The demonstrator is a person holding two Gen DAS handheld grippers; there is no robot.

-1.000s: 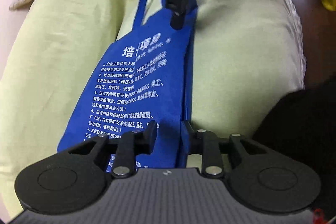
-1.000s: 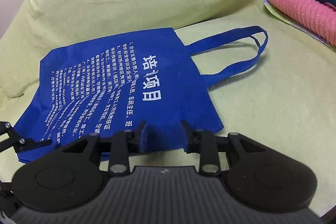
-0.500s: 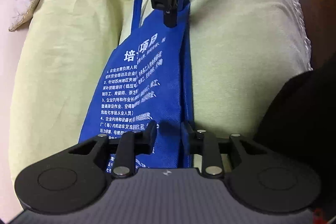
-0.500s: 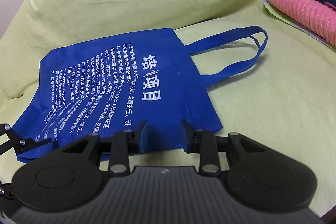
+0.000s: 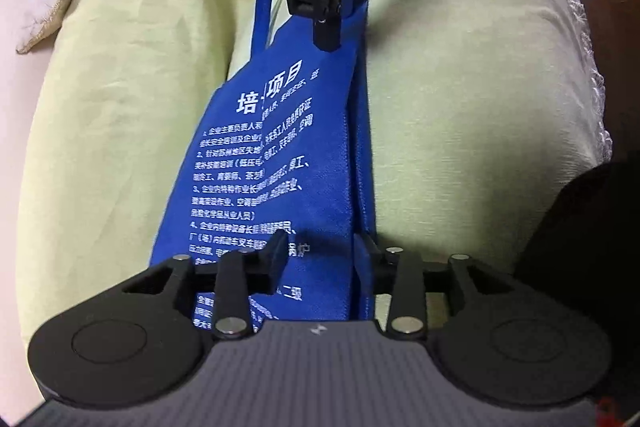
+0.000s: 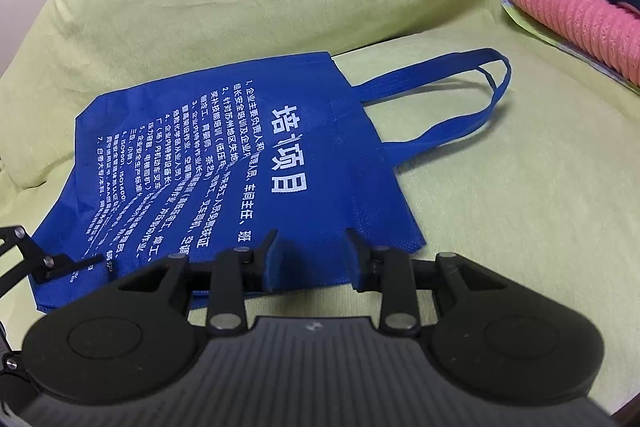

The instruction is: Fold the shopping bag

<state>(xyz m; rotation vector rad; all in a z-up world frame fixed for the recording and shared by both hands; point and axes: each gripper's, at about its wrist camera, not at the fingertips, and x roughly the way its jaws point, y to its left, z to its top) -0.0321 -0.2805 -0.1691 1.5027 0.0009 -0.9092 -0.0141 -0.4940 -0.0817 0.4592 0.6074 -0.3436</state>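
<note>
— Where is the shopping bag (image 6: 240,155) now?

— It lies on the green sofa cushion (image 6: 520,207), printed side up. In the right wrist view its handles (image 6: 460,99) point to the far right, toward a pink roll (image 6: 572,19). The near edge of the bag comes up between the two fingers of the right claw (image 6: 312,247).

— Does this claw hold it?

— Yes. The blue cloth fills the gap between the fingers, and the claw is closed on this near edge.

— And the left claw (image 5: 324,247)?

— In the left wrist view the shopping bag (image 5: 288,155) runs from near to far like a long strip. Its folded right edge passes between the fingers. The right finger is at this edge; the left finger stands apart over the printed face. The jaws have just been opening, so this claw is open, with the cloth between the fingers but not pinched.

— Do you see the other claw from there?

— Yes, the right claw (image 5: 326,35) comes down from the top and pinches the far end of the strip, near the handles.

— What differs from one second ago?

— The gap of the left claw is wider. In the left wrist view the right claw looks bigger. In the right wrist view the grip on the bag is the same, and the bag lies almost as before.
</note>
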